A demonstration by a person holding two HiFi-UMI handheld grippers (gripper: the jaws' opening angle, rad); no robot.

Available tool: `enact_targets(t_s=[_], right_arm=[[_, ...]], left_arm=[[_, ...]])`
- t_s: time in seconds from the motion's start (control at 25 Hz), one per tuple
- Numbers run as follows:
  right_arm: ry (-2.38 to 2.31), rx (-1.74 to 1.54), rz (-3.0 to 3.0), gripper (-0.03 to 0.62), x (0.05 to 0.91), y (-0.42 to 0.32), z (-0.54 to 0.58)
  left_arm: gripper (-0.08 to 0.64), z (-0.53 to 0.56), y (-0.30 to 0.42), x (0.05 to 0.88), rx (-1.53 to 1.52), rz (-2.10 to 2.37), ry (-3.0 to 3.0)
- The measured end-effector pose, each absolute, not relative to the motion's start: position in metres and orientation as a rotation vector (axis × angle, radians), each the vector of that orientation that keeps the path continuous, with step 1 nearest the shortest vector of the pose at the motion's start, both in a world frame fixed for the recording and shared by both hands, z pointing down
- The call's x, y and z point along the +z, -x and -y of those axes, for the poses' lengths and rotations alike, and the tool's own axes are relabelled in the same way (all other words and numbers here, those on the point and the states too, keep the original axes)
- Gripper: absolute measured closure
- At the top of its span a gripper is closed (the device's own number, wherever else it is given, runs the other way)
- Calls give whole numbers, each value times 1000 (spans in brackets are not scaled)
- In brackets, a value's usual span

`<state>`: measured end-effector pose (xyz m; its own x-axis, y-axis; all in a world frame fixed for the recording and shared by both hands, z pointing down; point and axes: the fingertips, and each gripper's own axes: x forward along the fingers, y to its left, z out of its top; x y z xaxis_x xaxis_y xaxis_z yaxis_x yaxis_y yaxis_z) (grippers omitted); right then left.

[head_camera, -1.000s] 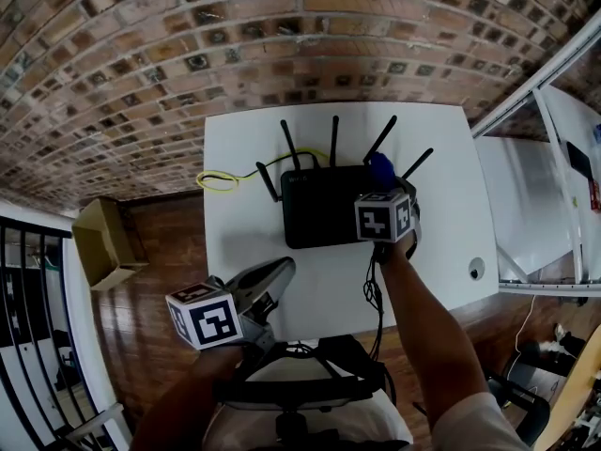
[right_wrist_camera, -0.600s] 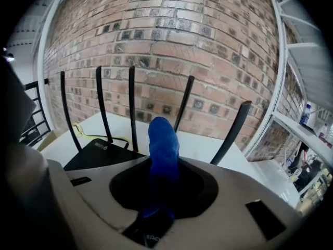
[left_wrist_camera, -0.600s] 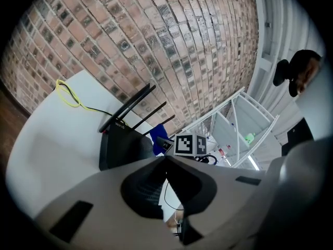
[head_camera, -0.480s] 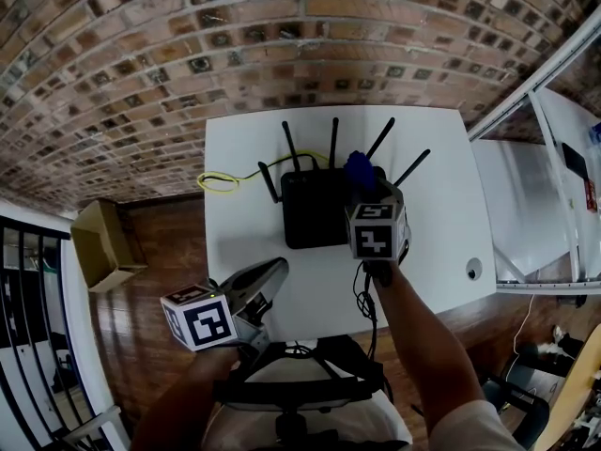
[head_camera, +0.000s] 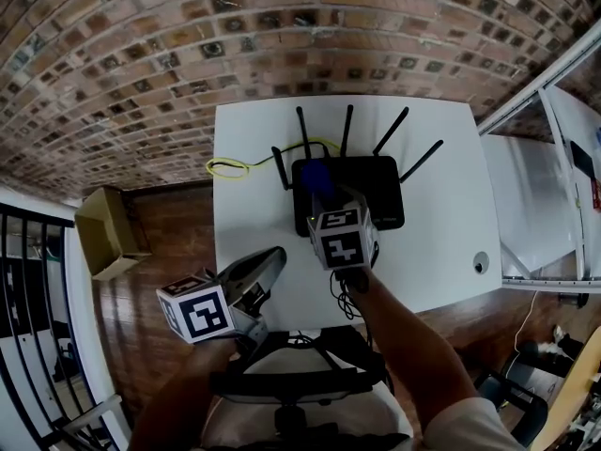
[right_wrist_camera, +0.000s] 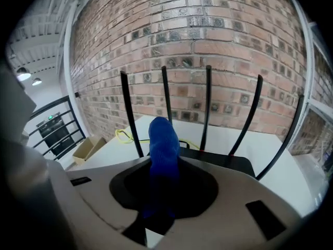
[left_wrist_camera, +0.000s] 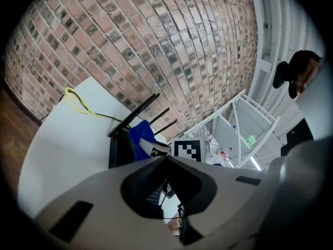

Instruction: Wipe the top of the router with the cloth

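The black router [head_camera: 374,192] with several upright antennas lies at the back middle of the white table [head_camera: 441,242]. My right gripper [head_camera: 320,194] is over the router's left part, shut on a blue cloth [head_camera: 317,176] that rests on the router's top. In the right gripper view the cloth [right_wrist_camera: 163,150] sticks up between the jaws, with the router [right_wrist_camera: 226,161] just beyond. My left gripper [head_camera: 270,258] hovers at the table's near left edge, apart from the router, with its jaws together and nothing in them. The left gripper view shows the router [left_wrist_camera: 116,148] and the cloth [left_wrist_camera: 139,138] from the side.
A yellow cable [head_camera: 229,167] loops on the table left of the router. A small round object [head_camera: 481,264] sits near the table's right front corner. A cardboard box [head_camera: 105,233] stands on the wooden floor at the left. A brick wall runs behind the table.
My right gripper has dragged the blue cloth leftward across the router's top, from its right side to its left part. The left gripper has hardly moved.
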<state>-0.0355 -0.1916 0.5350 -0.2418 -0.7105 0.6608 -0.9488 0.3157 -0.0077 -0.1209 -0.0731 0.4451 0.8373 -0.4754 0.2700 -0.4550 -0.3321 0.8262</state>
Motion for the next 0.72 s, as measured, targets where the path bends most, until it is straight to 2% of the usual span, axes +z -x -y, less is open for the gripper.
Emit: enact_targets(t_s=[0.36, 0.72], right_arm=[[-1367, 590, 2120, 479, 548, 87, 166], [-1333, 614, 2095, 479, 569, 90, 153]], left_arm=[[541, 70, 133, 449, -15, 681, -1963], [541, 72, 131, 454, 6, 672, -1951]])
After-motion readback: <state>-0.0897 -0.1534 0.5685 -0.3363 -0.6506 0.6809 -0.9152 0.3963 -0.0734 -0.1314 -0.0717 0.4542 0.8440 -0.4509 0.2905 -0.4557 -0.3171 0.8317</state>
